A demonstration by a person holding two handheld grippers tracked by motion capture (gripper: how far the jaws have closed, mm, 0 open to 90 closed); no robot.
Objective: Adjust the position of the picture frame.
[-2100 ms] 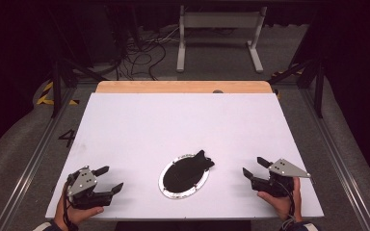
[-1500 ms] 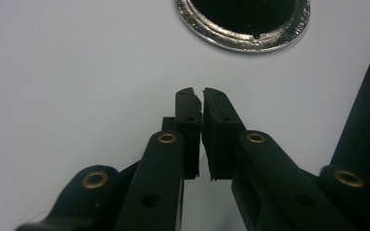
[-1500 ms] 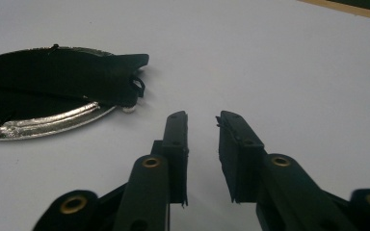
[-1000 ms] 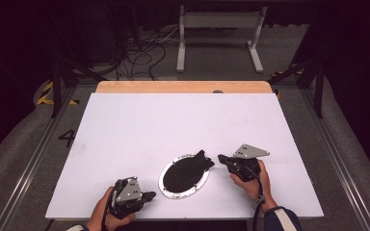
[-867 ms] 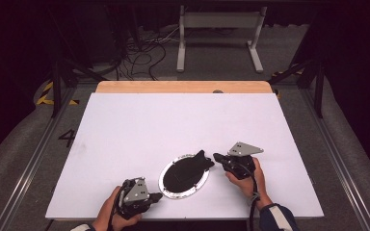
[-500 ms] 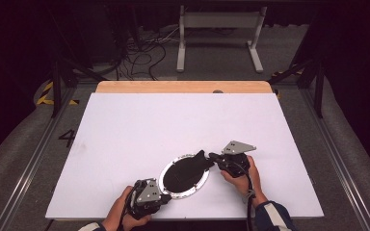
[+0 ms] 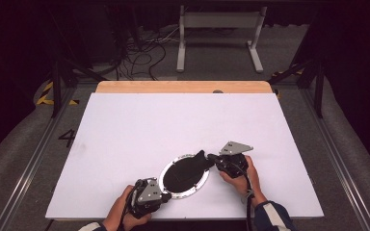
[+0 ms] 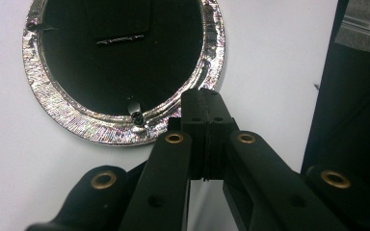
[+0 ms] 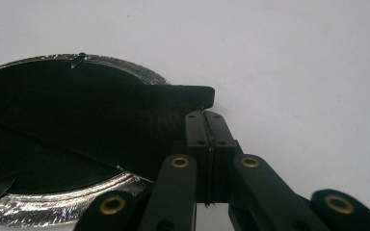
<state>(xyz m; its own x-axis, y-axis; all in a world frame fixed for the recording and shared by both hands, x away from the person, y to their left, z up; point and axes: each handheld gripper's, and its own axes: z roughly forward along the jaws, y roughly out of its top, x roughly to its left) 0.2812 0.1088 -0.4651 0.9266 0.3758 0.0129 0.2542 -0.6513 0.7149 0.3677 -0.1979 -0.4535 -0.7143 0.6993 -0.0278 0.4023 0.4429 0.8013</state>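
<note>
I have both grippers down at the near edge of the white table [image 7: 125, 130], each working on the foil-rimmed oval tray [image 7: 184, 173] that lies close to that edge, about midway along it. The left gripper [image 8: 206, 98] has its jaws pressed together with nothing between them, its tips resting at the tray's shiny rim [image 8: 101, 130]. The right gripper [image 9: 207, 115] is likewise closed tight, and its tips sit against the black flap [image 9: 139, 125] that juts over the tray's far-right rim; I cannot tell whether any of the flap is pinched.

My worry is the foil: a closed tip pushing on that thin rim could dent it or skid the tray toward the table's near edge. If the flap is merely nudged, it could slip away when I pull.
</note>
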